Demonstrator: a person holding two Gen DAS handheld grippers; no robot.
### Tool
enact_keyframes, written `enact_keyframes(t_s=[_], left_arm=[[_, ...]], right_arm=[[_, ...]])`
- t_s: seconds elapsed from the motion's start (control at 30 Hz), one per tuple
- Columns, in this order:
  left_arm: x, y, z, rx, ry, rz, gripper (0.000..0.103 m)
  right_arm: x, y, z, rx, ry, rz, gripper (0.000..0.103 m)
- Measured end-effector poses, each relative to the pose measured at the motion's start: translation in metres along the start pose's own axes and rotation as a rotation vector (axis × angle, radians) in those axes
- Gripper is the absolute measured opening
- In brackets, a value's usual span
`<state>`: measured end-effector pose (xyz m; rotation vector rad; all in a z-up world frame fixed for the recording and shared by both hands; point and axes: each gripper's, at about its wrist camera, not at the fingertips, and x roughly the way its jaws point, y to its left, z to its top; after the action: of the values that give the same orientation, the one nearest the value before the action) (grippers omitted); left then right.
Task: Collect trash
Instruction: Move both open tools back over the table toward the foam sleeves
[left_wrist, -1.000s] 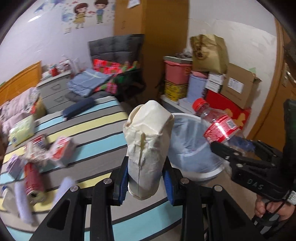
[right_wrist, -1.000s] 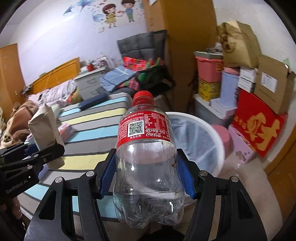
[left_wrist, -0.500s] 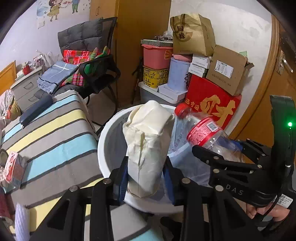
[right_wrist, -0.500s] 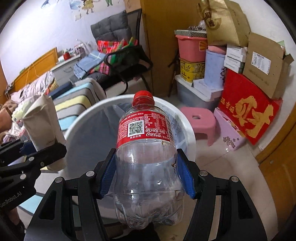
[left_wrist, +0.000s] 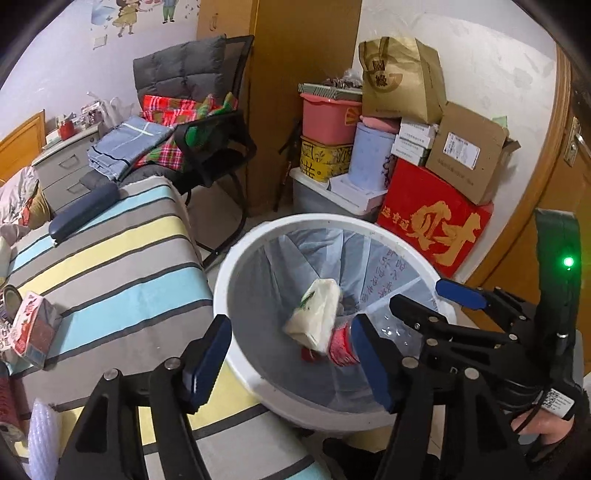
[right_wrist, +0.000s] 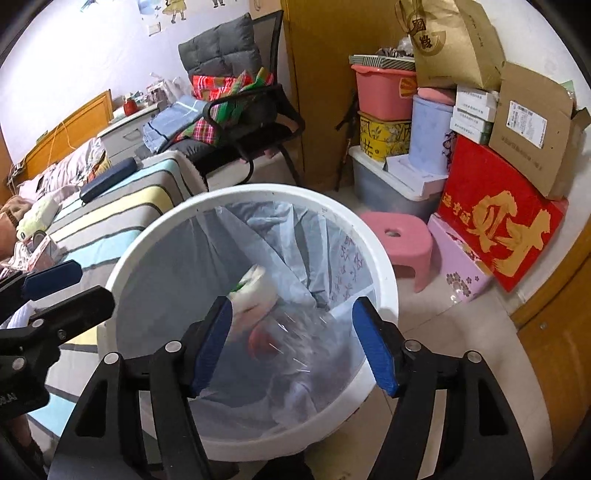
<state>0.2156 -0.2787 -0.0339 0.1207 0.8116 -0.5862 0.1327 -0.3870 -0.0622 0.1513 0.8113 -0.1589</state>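
Beside the bed (left_wrist: 110, 266), both jaws are opening empty; bottle (right_wrist: 280, 339) and carton (left_wrist: 314, 317) are dropping, risking bin (left_wrist: 369, 225) rebound.

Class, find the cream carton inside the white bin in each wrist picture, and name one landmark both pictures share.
Left wrist view: the cream carton lies inside the white bin, just right of centre, against a red-labelled bottle.
Right wrist view: the carton shows near the middle, blurred, just above the near left pad.
Shared landmark: the red box with gold lettering, right of the bin.
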Motion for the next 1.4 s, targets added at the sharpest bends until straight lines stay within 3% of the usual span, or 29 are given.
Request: enact_keyframes(t_s=[0.63,1.07,1.2,1.4], left_arm=[[-0.084,0.045,-0.030,-0.084,-0.102,0.091,0.067],[-0.159,0.117,-0.079,-0.189,-0.178,0.236,0.067],[-0.176,0.142,-0.093,-0.222,-0.184,0.313,0.067],[-0.200,0.182,-0.117,-0.289,-0.188,0.355,0.067]], right_arm=[[-0.039,0.037,-0.006,0.007,-0.110,0.056,0.069],[-0.047,0.103,-0.020,-0.059,-0.121,0.186,0.069],[-0.049,0.129,-0.027,-0.093,-0.114,0.222,0.069],[-0.049,0.161,-0.034,-0.122,-0.099,0.267,0.069]])
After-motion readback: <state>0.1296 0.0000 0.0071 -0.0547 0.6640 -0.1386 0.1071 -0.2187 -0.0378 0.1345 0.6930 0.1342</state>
